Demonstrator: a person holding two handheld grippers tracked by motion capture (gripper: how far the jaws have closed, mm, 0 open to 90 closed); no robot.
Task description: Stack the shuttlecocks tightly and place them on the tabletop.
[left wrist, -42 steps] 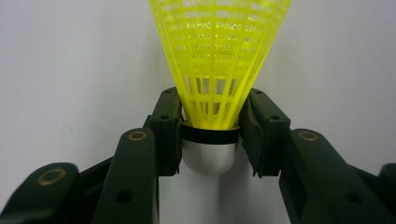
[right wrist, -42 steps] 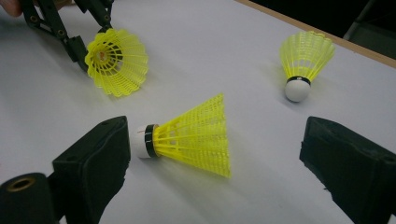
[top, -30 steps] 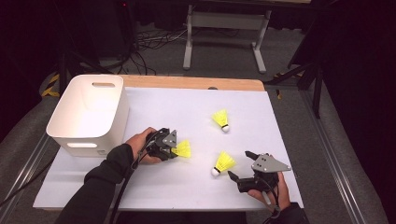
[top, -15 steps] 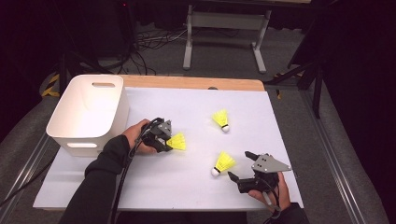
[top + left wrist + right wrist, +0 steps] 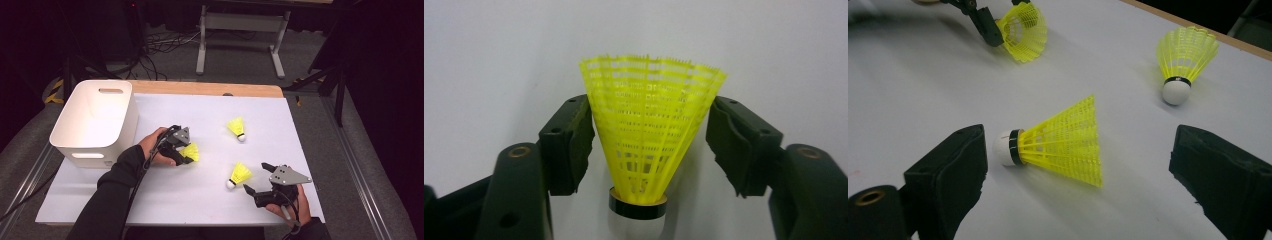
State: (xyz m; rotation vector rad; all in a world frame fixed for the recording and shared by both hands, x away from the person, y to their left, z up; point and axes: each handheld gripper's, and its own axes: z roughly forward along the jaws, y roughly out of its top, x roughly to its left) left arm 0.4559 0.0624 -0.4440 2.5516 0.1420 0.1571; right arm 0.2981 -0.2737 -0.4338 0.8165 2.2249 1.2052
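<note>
The left gripper had just been opening, its jaws parted either side of a shuttlecock on the table, right of the bin; the left pad looked barely touching. The right gripper sat wide open, empty, behind a second shuttlecock; a third lay beyond.

My left tool has shifted a little toward the white bin, taking the yellow shuttlecock along. Its jaws have just been opening: the shuttlecock sits between them, the left pad touching the skirt, the right pad now just clear of it.
</note>
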